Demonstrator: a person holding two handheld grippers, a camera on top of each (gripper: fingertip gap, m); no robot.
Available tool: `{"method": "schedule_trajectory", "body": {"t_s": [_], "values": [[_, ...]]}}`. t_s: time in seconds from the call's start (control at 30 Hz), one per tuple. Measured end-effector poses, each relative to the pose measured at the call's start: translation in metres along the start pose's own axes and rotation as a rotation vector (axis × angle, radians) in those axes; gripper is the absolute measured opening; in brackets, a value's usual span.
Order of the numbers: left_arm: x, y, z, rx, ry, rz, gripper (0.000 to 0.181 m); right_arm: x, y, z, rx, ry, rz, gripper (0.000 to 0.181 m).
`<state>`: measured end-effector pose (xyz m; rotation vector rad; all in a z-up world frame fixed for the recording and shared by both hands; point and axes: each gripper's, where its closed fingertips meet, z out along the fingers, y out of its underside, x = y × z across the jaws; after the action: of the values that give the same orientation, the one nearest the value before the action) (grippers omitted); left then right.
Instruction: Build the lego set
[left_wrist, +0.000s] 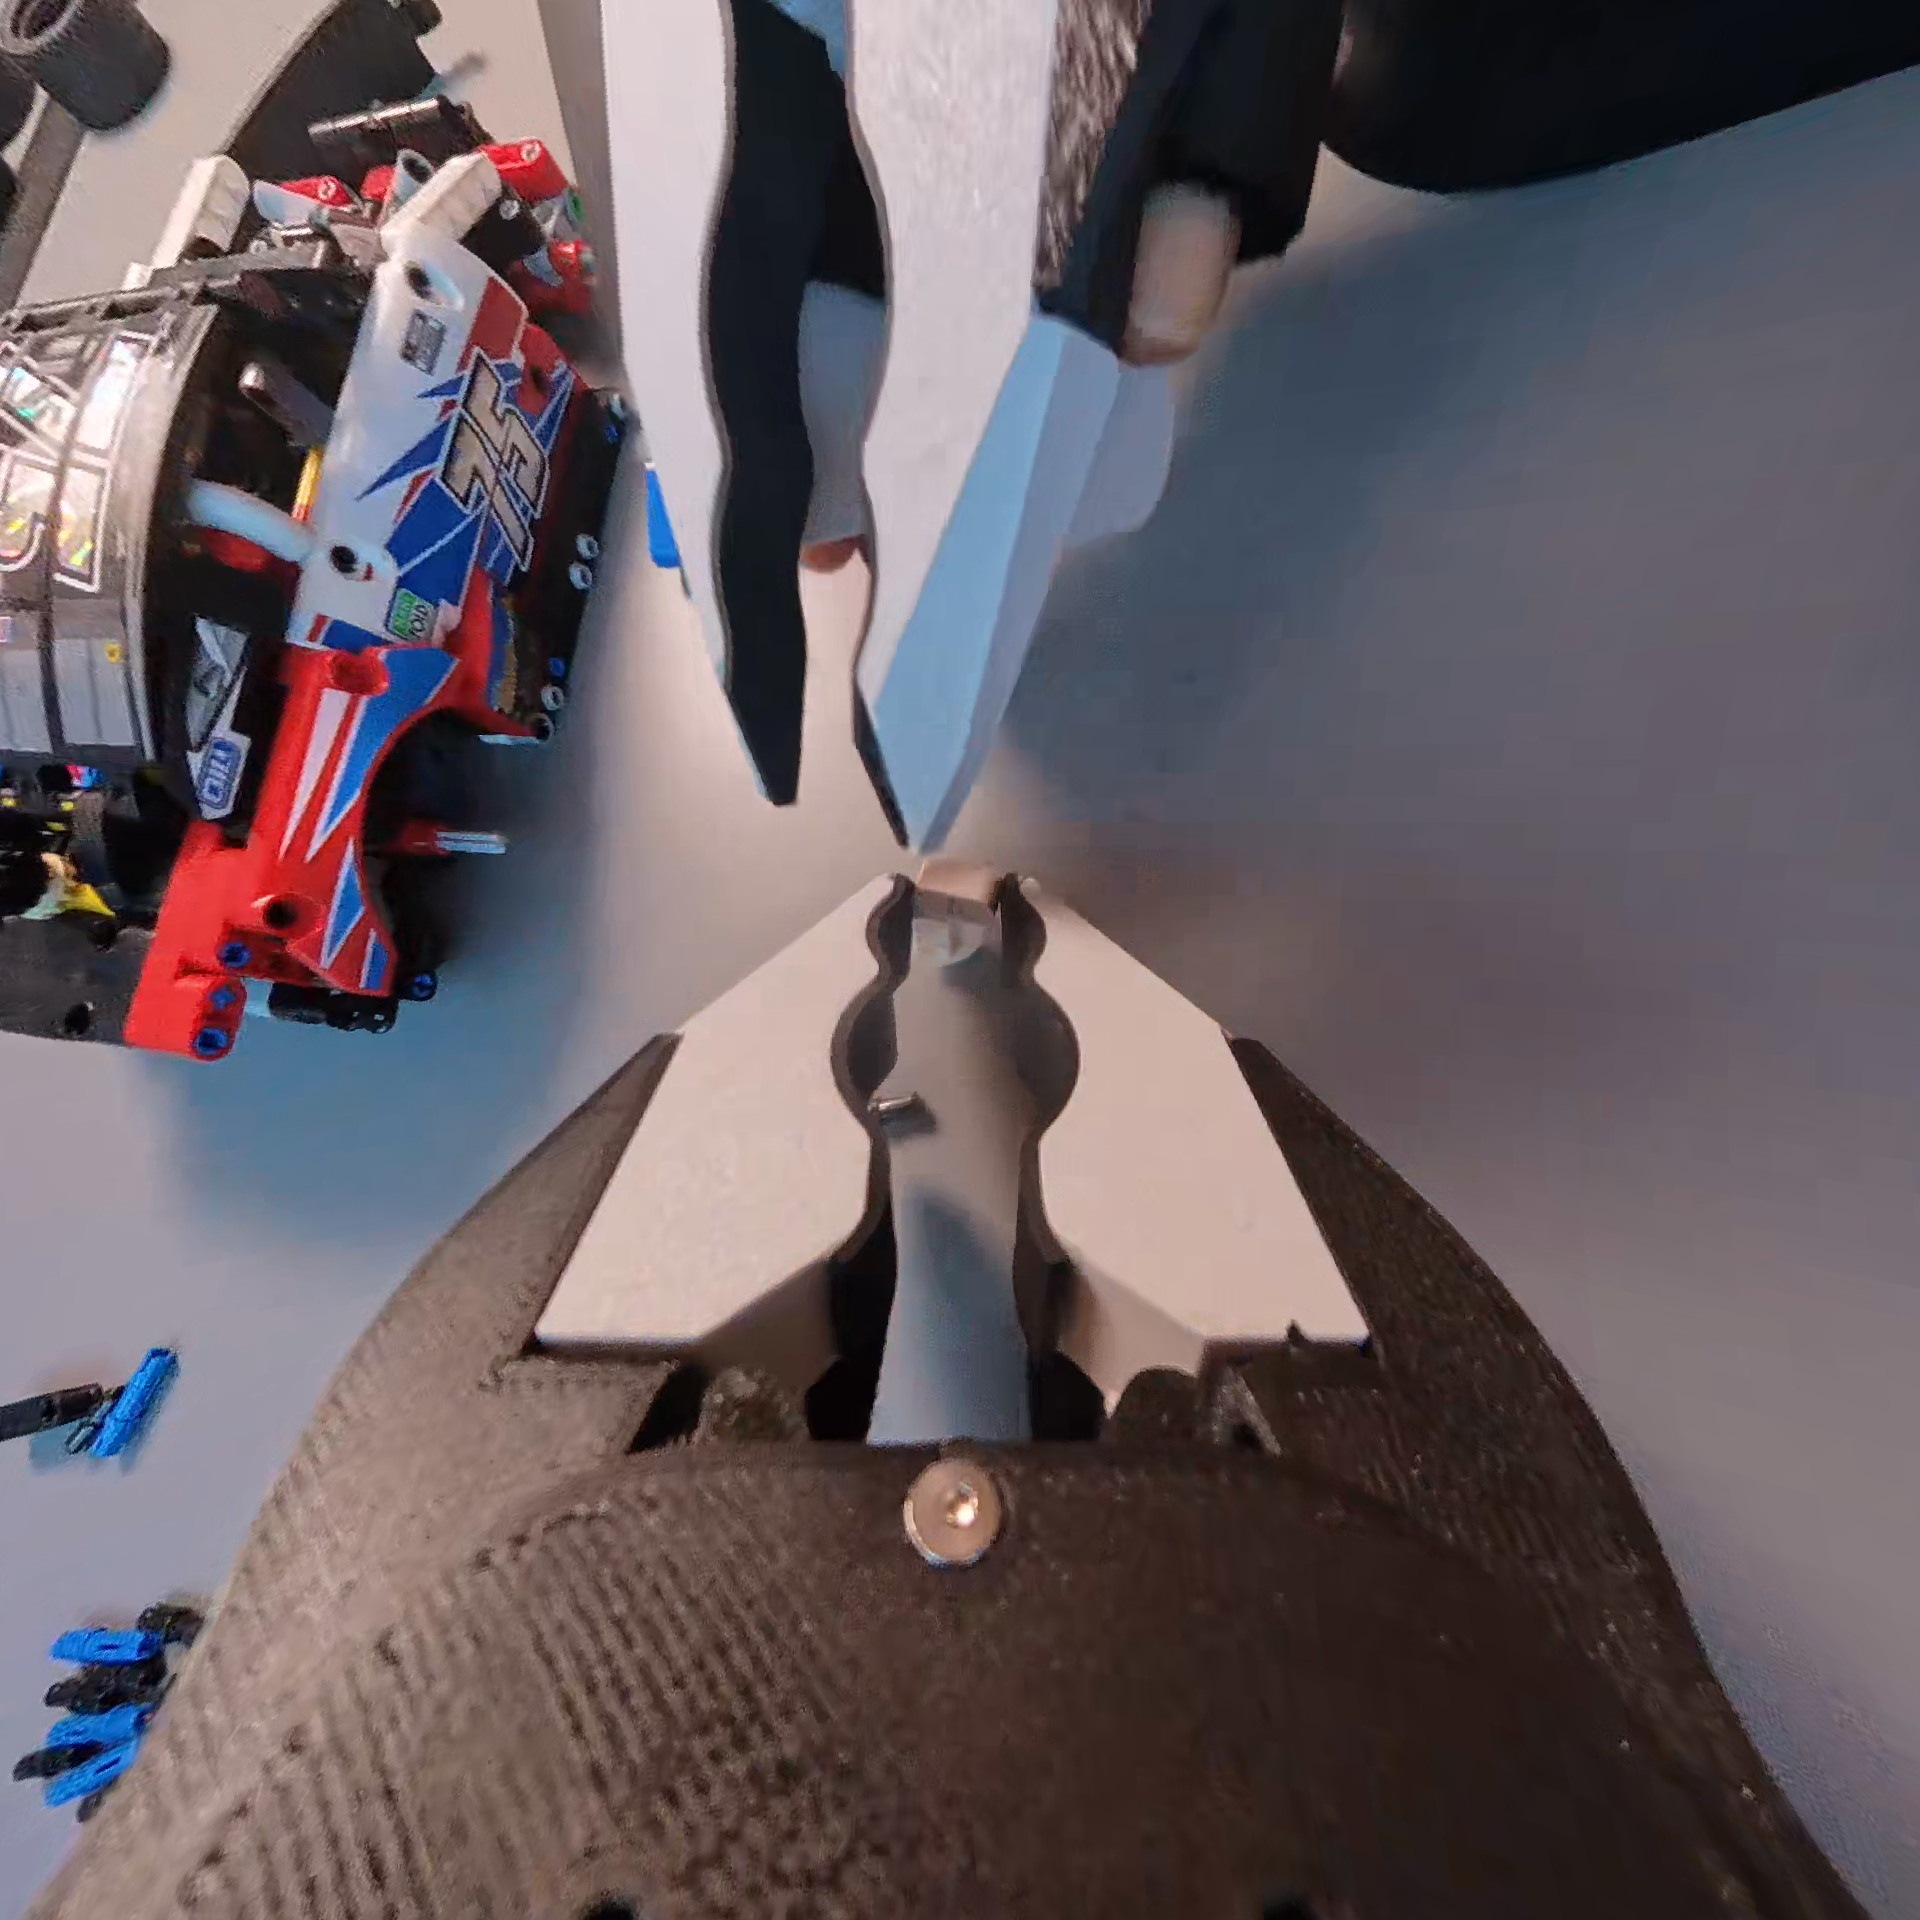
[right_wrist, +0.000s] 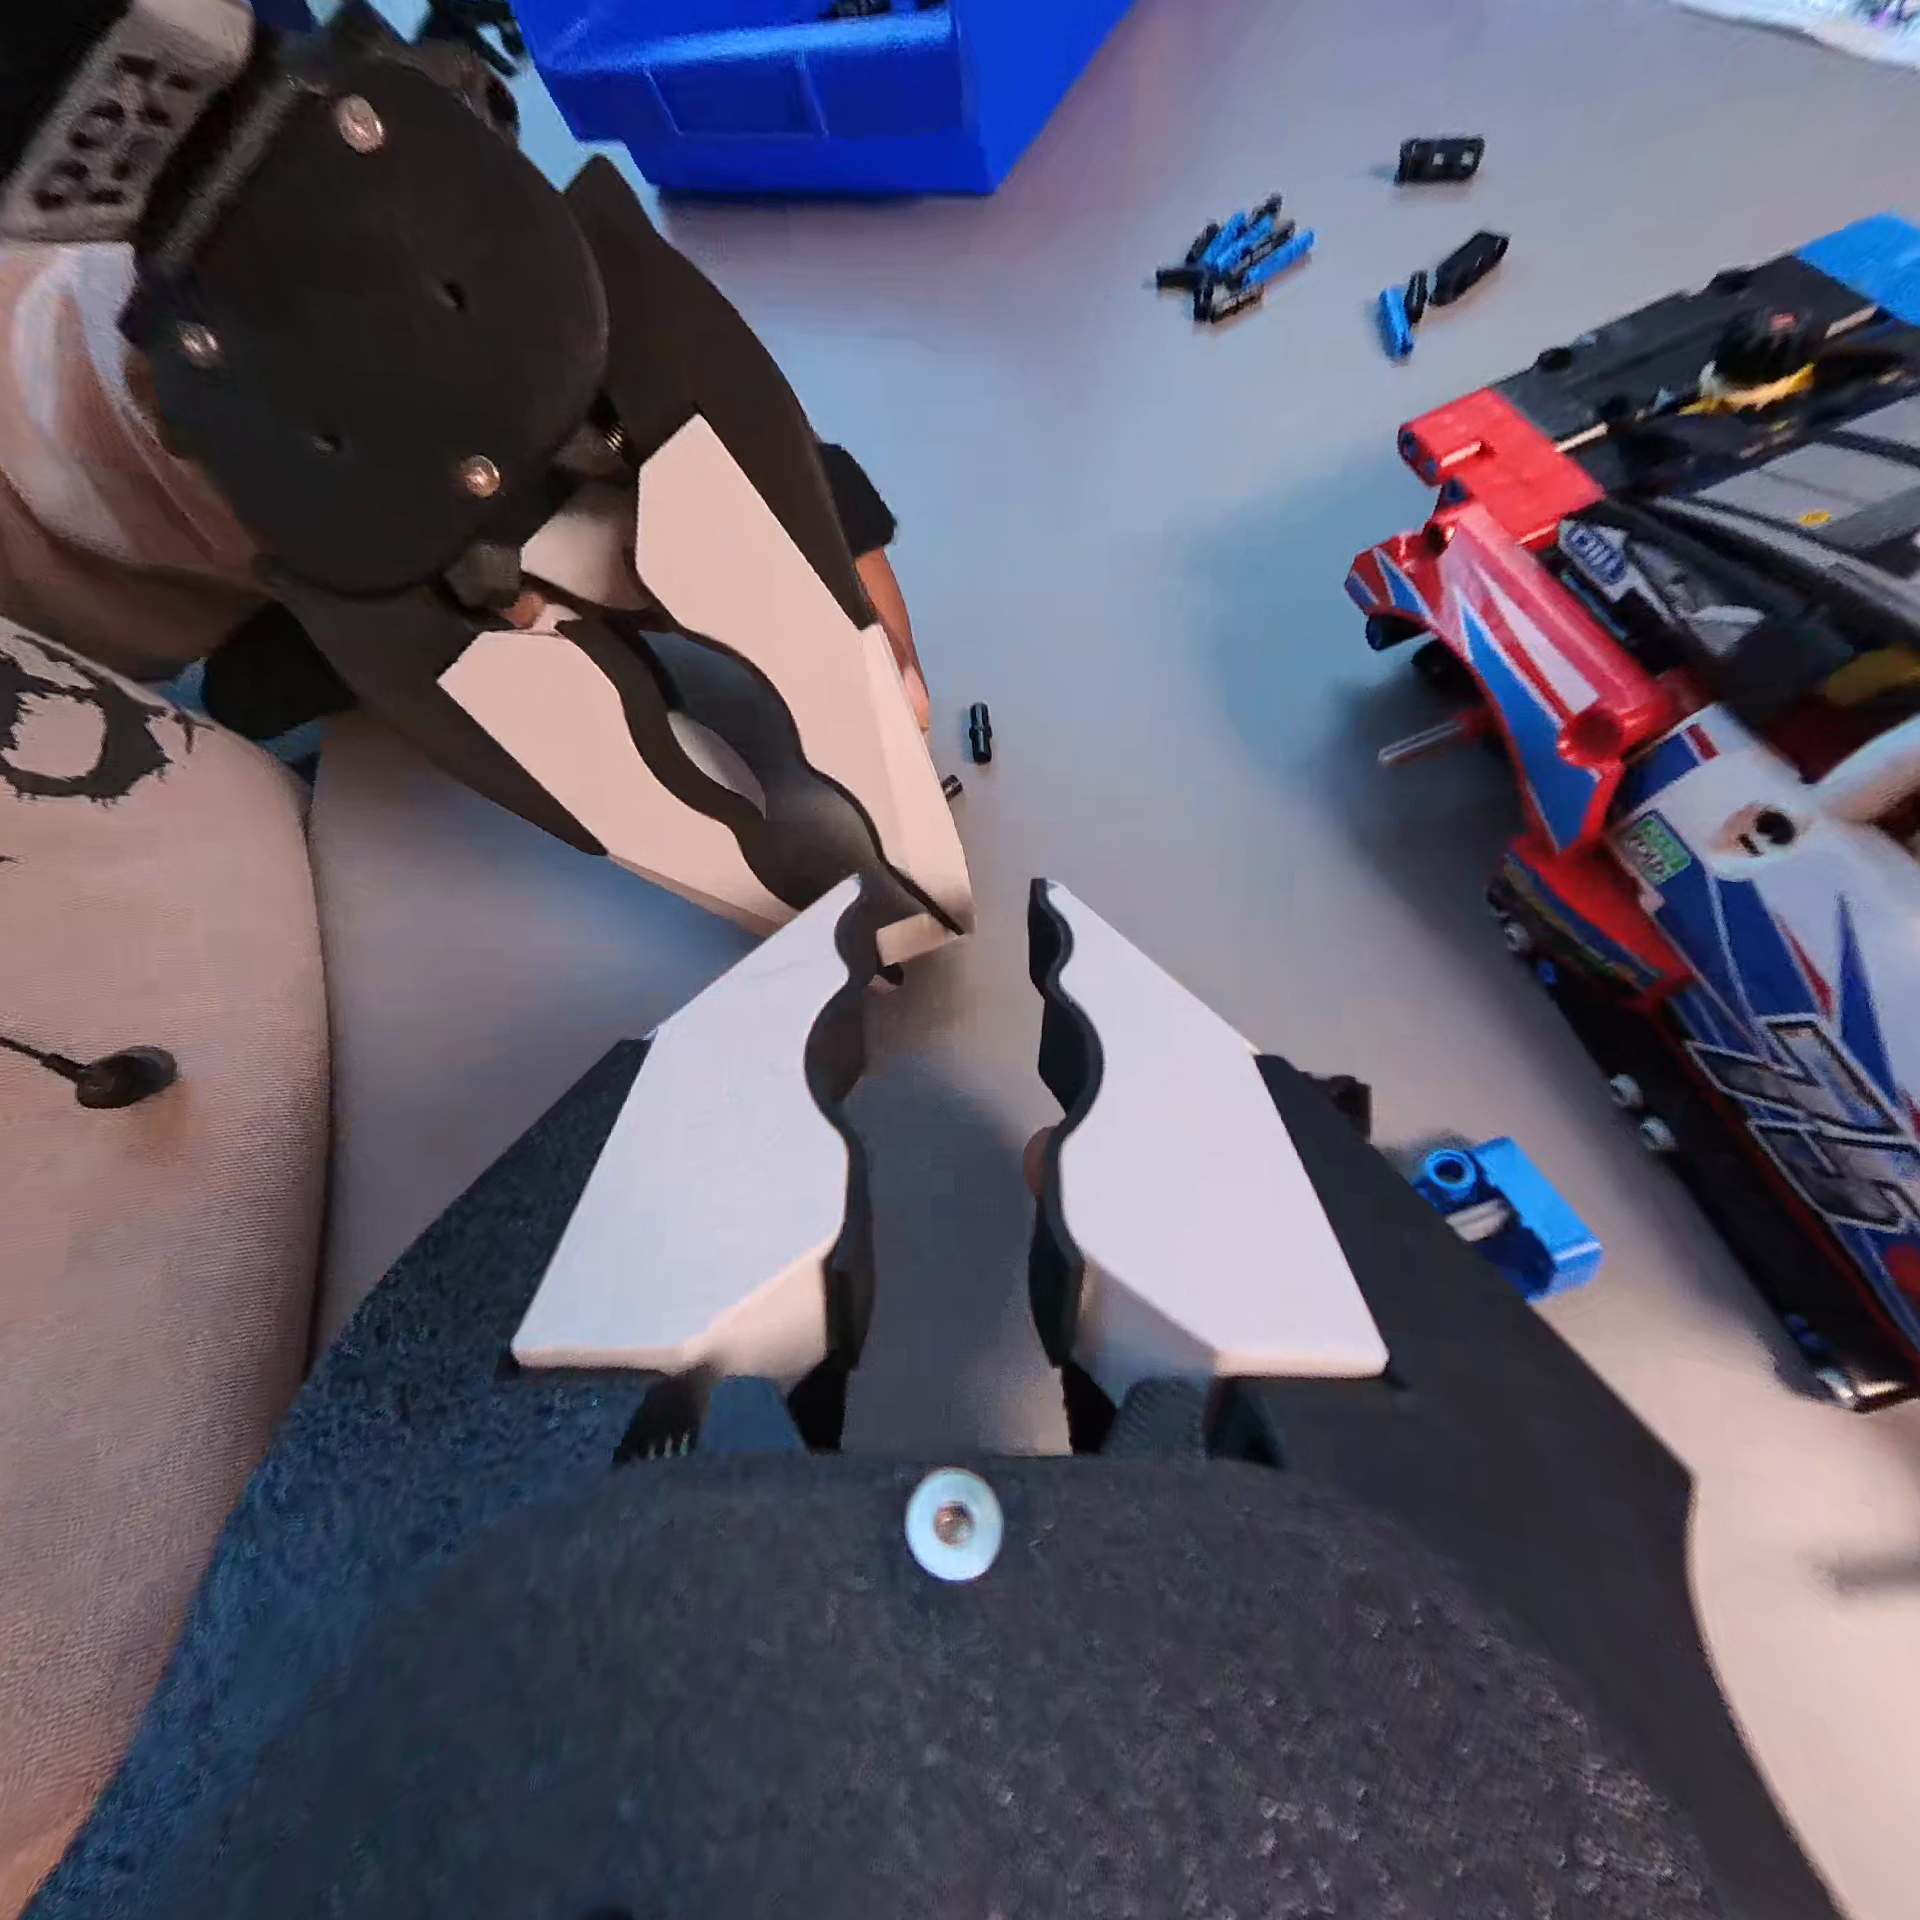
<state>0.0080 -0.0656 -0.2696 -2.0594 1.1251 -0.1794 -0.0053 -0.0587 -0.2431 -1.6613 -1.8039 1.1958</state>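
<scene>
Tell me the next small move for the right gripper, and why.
Probably close the right gripper gently on the small pale piece that the left gripper pinches at its tips. The right one's jaws stand open and empty, tip to tip with the left's, which suggests a handover. The piece is too small to identify.

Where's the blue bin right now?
In the right wrist view, the blue bin sits at the top edge, on the table beyond the left gripper, with the loose pins to its right.
</scene>
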Motion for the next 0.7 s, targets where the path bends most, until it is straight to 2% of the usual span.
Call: {"method": "schedule_trajectory", "body": {"t_s": [0.03, 0.17, 0.27, 0.7], "values": [[0.001, -0.001, 0.001, 0.01, 0.012, -0.016, 0.015, 0.0, 0.005, 0.004, -0.025, 0.009, 0.009, 0.029], [0.0, -0.002, 0.003, 0.033, 0.041, -0.07, 0.015, 0.006, 0.014, 0.009, -0.079, 0.067, -0.011, 0.028], [0.001, 0.004, 0.005, 0.02, 0.046, -0.075, 0.015, 0.014, 0.021, 0.005, -0.132, 0.127, -0.07, 0.022], [0.002, 0.003, 0.002, 0.042, 0.056, -0.063, 0.019, 0.006, 0.02, 0.008, -0.14, 0.103, -0.139, 0.022]]}}
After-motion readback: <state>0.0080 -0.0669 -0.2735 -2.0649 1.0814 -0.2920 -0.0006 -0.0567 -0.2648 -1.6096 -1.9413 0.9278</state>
